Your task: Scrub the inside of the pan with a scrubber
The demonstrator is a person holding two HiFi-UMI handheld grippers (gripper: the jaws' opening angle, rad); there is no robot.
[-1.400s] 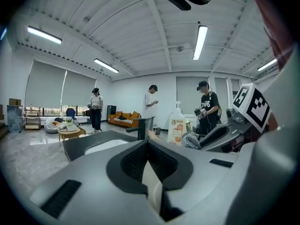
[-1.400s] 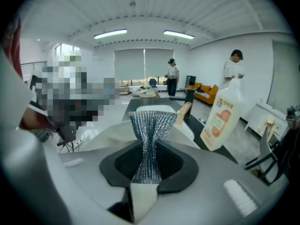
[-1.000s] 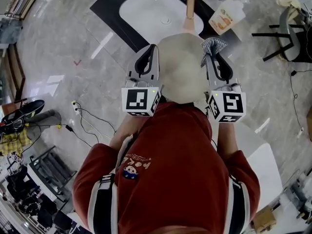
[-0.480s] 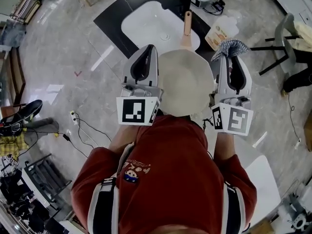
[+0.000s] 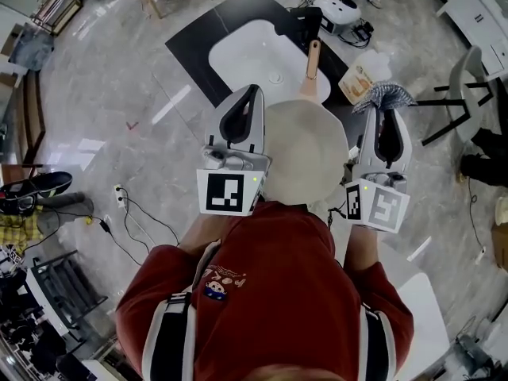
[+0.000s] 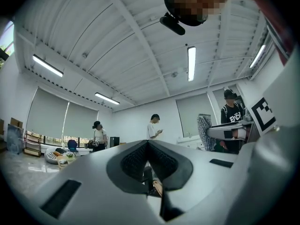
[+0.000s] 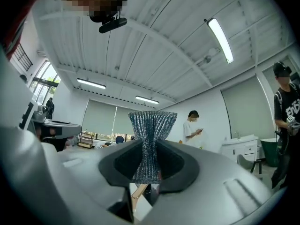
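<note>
The dark counter (image 5: 194,34) carries a white sink (image 5: 246,54). In front of you, the pan (image 5: 305,153) sits between your two tools, its long axis running away from you and its wooden handle (image 5: 312,60) pointing at the sink – only the head view shows it. Your left gripper (image 5: 249,94) has its claw closed on nothing. Your right gripper (image 5: 384,111) pinches the scrubber (image 7: 149,139), which stands upright and fans out above the claw – clearest in the right gripper view.

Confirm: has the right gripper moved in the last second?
Yes. Against the orange-labelled bottle, the right gripper with its scrubber has shifted right and up-frame in the head view, from below the bottle to beside it.
</note>
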